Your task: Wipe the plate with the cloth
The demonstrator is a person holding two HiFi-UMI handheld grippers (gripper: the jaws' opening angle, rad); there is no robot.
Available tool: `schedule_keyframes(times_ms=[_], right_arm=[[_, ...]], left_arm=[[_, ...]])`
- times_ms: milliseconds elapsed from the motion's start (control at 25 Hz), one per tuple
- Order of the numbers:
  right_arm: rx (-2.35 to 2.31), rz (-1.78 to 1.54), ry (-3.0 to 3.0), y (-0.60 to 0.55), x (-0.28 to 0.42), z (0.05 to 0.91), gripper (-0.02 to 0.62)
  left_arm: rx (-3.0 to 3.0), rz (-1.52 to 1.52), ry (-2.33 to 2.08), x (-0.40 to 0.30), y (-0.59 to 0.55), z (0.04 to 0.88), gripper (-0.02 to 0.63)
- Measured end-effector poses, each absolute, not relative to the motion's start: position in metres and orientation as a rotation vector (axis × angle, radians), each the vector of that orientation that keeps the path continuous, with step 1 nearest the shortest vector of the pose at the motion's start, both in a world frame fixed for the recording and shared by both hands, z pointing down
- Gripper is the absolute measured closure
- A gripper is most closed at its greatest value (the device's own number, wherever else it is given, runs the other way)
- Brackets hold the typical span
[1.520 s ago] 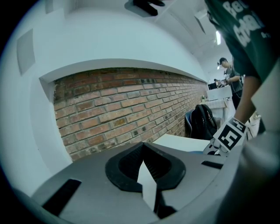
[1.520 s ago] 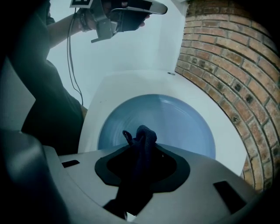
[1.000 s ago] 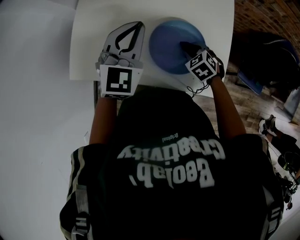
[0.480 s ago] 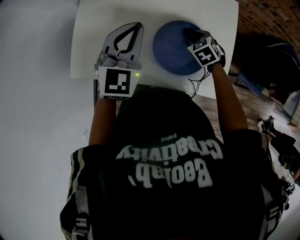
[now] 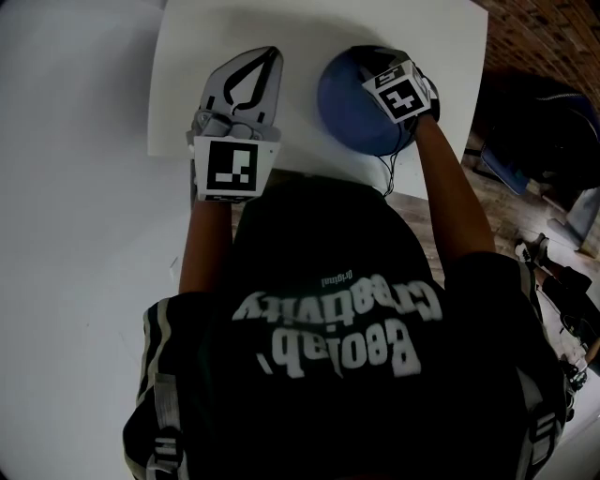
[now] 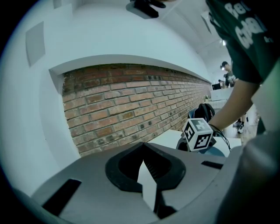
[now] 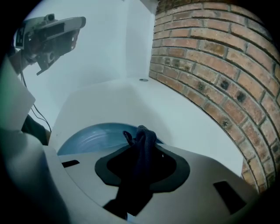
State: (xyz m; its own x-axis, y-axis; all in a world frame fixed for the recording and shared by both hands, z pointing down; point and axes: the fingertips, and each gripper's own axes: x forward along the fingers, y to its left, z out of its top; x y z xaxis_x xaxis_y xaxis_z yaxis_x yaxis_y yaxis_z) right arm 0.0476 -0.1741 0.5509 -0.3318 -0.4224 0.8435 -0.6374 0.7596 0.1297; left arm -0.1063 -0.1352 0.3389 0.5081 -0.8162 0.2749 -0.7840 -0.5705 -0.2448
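A blue plate (image 5: 349,111) lies on the white table (image 5: 309,28) at the right. My right gripper (image 5: 373,62) hangs over the plate's far part, its marker cube (image 5: 398,94) hiding the jaws in the head view. The right gripper view shows that gripper (image 7: 142,136) shut on a dark blue cloth (image 7: 141,146), which bunches up between the pads just above the plate (image 7: 87,134). My left gripper (image 5: 265,58) rests on the table left of the plate, shut with nothing in it. Its tips meet in the left gripper view (image 6: 143,148), where the right cube (image 6: 199,134) shows beyond.
The table's near edge (image 5: 309,173) runs just ahead of the person's chest. A brick wall (image 7: 210,65) stands close behind the table. Right of the table are a wooden floor (image 5: 487,211) and a dark bag (image 5: 548,122).
My right gripper has slid with the cloth from the plate's near right side toward its far side. The left gripper has stayed put.
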Motion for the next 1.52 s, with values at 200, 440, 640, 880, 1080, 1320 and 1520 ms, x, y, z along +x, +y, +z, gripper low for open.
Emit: schedule_keyframes(times_ms=[200, 440, 640, 880, 1080, 1320, 1520], right_arm=[[0.737, 0.28, -2.017, -0.161, 0.021, 0.553, 0.489], [0.661, 0.285, -2.055, -0.139, 0.003, 0.552, 0.489], [0.566, 0.271, -2.079, -0.113, -0.008, 0.553, 0.489], [0.504, 0.291, -2.089, -0.081, -0.01, 0.554, 0.489], [0.468, 0.278, -2.091, -0.054, -0.005, 0.555, 0.489], [0.467, 0.262, -2.08, -0.031, 0.012, 0.554, 0.489], [0.496, 0.266, -2.065, -0.021, 0.036, 0.554, 0.489]], left_arm=[[-2.657, -0.569, 1.407, -0.111, -0.135, 0.342, 0.603], [-2.657, -0.577, 1.39, -0.107, -0.131, 0.342, 0.603], [-2.653, -0.567, 1.38, -0.099, -0.127, 0.339, 0.603], [-2.648, -0.568, 1.36, -0.084, -0.118, 0.338, 0.603], [-2.643, -0.553, 1.352, -0.071, -0.111, 0.333, 0.603], [-2.642, -0.547, 1.311, -0.05, -0.1, 0.33, 0.603], [-2.656, -0.509, 1.285, -0.034, -0.096, 0.325, 0.603]])
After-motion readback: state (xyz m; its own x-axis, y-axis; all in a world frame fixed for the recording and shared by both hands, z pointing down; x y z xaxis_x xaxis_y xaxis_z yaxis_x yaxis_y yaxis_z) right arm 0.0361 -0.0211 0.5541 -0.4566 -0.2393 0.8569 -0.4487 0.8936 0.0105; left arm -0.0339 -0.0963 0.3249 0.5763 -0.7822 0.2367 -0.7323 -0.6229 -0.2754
